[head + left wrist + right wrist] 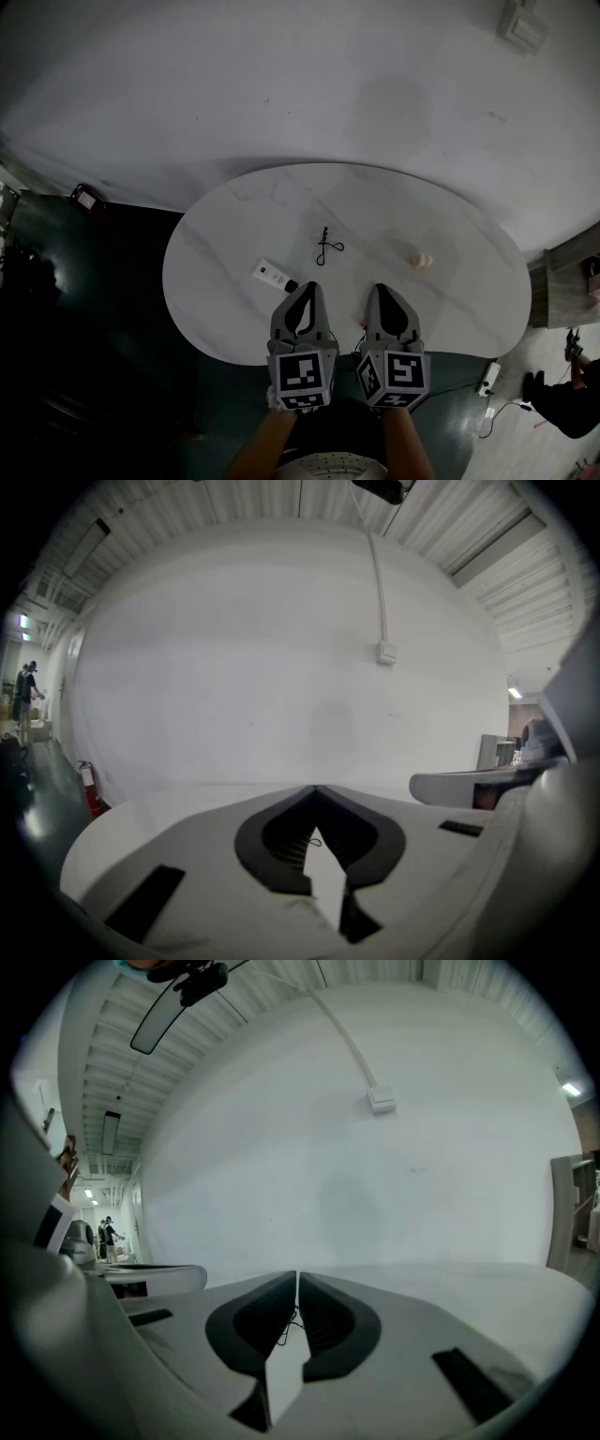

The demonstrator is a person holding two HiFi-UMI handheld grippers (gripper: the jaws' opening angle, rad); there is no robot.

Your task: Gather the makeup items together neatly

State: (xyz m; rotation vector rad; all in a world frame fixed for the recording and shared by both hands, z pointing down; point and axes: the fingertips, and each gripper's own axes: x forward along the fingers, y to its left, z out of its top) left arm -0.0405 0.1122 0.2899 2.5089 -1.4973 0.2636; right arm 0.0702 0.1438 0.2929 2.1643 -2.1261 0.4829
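On the white marble table (450,300) lie a white tube with a black cap (273,276), a thin black looped cord (326,248) and a small pale round item (421,259). Both grippers hover side by side over the table's near edge. My left gripper (307,287) is shut with nothing in it, its tip just right of the tube's cap. My right gripper (380,289) is shut and empty too, apart from the round item. In the left gripper view the jaws (315,787) meet at the tip. In the right gripper view only a thin slit shows between the jaws (297,1274).
The oval table stands against a white wall. Dark green floor surrounds it, with a red object (87,197) at the left, a power strip (487,377) at the lower right, and a grey cabinet (567,277) at the right edge.
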